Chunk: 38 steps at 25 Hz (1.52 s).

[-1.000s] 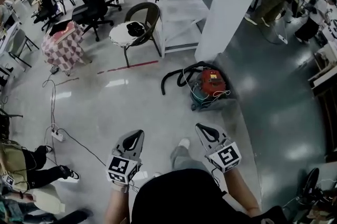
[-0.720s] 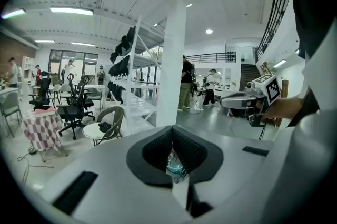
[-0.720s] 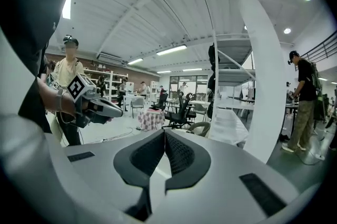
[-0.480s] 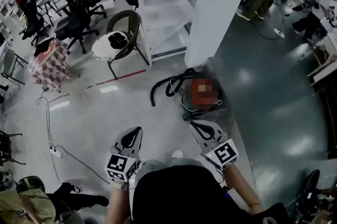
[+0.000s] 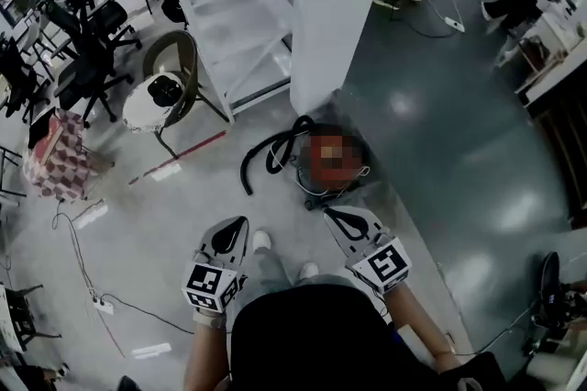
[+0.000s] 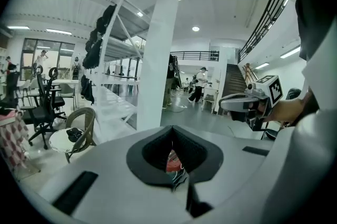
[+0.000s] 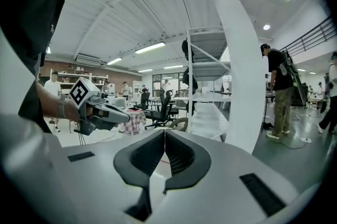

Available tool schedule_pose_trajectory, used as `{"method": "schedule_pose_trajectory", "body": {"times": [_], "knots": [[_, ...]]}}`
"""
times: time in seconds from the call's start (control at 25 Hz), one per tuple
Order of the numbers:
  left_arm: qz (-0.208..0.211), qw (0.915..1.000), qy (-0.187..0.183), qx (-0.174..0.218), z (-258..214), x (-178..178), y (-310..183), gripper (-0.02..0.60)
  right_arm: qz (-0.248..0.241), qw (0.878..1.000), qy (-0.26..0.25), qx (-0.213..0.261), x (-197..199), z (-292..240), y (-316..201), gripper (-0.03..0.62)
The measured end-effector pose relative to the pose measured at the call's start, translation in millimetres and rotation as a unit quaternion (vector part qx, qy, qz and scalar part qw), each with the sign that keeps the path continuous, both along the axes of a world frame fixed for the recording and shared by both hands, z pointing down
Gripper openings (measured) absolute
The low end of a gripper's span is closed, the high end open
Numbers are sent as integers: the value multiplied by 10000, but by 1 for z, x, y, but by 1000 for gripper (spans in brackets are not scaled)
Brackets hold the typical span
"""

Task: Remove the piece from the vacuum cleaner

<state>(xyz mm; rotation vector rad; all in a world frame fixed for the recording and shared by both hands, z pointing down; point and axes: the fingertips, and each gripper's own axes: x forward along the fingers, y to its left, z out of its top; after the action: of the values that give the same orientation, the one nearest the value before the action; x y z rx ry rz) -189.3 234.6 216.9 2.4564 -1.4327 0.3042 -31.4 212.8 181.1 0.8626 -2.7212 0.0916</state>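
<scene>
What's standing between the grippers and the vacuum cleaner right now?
Nothing visible. Only bare floor separates the left gripper and right gripper from the vacuum cleaner at the foot of the white pillar. Its black hose curls away on the left gripper's side, off the direct line.

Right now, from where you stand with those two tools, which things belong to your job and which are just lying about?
For the job: vacuum cleaner at the foot of the pillar; its black hose; left gripper and right gripper, both shut, nothing held.
Just lying about: wicker chair; office chairs; checked cloth; power strip on the floor.
</scene>
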Motion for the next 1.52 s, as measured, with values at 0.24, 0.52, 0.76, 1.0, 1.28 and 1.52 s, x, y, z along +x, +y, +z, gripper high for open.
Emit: {"method": "schedule_pose_trajectory", "body": {"times": [0.24,0.52,0.76,1.0,1.28,1.52], "knots": [[629,9977,216,-135,0,-10,-71,18,671,9977,129,-21,-3,0,-50,29],[1593,9869,123,-234,9,-13,-148,18,1761,9832,293,-389,-3,26,-100,29],[2328,9719,-25,-360,31,-6,-176,18,2630,9620,68,-735,11,56,-115,29],[2691,9613,-139,-571,52,7,-189,18,3300,9365,154,-1180,44,99,-118,29],[2852,9541,-292,-870,68,34,-190,18,3661,9137,79,-1760,87,152,-112,30],[2740,9533,-500,-1163,85,63,-198,18,3661,9020,-4,-2289,125,202,-118,31]]}}
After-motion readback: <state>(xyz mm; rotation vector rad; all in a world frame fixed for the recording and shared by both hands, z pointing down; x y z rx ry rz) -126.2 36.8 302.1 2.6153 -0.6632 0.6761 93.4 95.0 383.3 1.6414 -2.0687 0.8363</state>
